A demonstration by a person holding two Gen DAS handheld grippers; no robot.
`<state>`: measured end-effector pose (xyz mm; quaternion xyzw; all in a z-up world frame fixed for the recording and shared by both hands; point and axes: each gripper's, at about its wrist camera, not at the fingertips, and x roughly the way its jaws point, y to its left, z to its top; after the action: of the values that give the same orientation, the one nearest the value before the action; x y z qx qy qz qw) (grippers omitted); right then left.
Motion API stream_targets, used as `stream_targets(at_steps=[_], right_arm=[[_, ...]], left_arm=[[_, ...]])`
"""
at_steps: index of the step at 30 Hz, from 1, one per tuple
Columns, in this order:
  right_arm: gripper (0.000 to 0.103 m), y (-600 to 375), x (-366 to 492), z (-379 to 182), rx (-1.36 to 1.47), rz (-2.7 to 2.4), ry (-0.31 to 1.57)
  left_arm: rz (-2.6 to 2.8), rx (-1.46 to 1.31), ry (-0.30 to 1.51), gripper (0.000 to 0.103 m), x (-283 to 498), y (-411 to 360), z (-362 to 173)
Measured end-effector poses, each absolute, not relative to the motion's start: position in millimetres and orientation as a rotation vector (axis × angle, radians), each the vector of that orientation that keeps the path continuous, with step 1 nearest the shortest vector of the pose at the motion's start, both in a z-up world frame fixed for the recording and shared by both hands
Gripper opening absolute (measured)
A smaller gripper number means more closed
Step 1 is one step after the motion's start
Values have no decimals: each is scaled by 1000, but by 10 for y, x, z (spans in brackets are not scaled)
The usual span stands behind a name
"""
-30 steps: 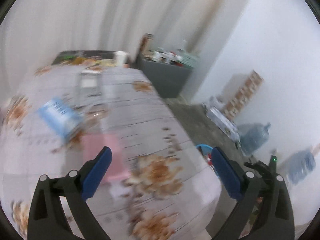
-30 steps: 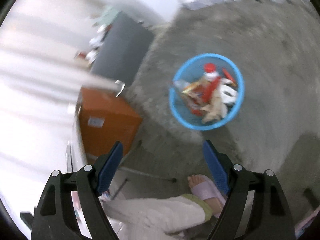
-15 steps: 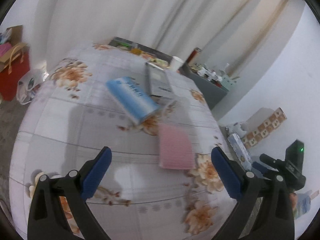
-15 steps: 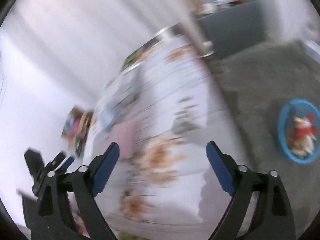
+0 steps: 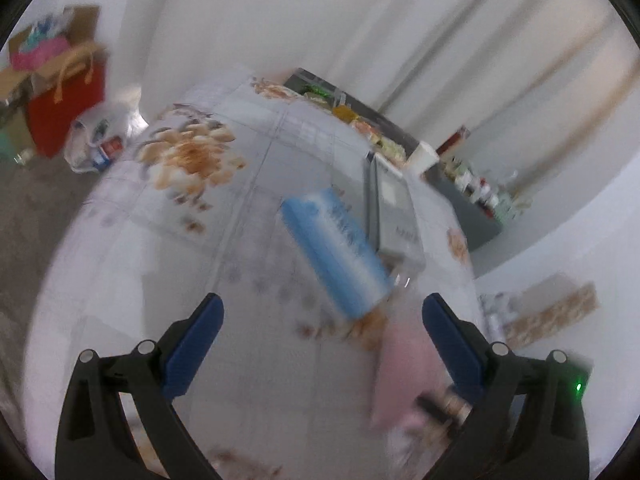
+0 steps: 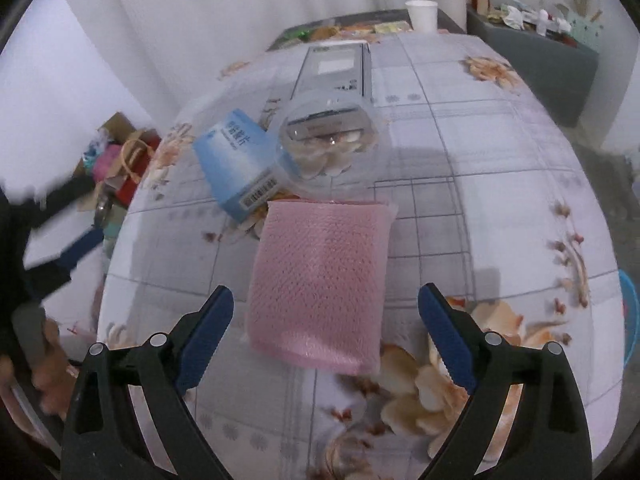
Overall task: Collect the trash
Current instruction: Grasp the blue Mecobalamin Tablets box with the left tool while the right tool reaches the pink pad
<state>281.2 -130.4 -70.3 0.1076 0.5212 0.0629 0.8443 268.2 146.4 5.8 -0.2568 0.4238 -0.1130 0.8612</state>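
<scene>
On the floral tablecloth [image 6: 492, 168] lies a flat pink bubble pouch [image 6: 320, 276], right in front of my right gripper [image 6: 326, 294], which hangs above its near end, open and empty. Behind the pouch sit a blue carton [image 6: 236, 164], a clear plastic cup of shells [image 6: 328, 140] and a long grey box [image 6: 336, 68]. My left gripper [image 5: 322, 304] is open and empty over bare cloth, with the blue carton [image 5: 336, 256] just beyond it and the pink pouch [image 5: 404, 372] by its right finger. The left view is blurred.
A white paper cup [image 6: 420, 14] stands at the table's far end next to a dark tray of packets [image 6: 352, 30]. A blue bin rim [image 6: 630, 320] shows past the right edge. A red bag [image 5: 64, 108] and a plastic bag [image 5: 100, 136] sit on the floor.
The right gripper swung from over the blue bin on the floor to the table and its jaws widened a little. The left gripper swept left and sank closer to the blue carton.
</scene>
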Motion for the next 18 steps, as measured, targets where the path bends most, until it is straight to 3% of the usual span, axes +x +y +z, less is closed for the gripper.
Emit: stream_targets(at_steps=[10, 18], right_arm=[[89, -1164, 2864, -855, 86, 114, 1072], [89, -1382, 2699, -893, 92, 106, 1068]], left_arm=[[-124, -552, 987, 97, 3573, 1156, -283], [-53, -541, 1025, 97, 3855, 979, -514]])
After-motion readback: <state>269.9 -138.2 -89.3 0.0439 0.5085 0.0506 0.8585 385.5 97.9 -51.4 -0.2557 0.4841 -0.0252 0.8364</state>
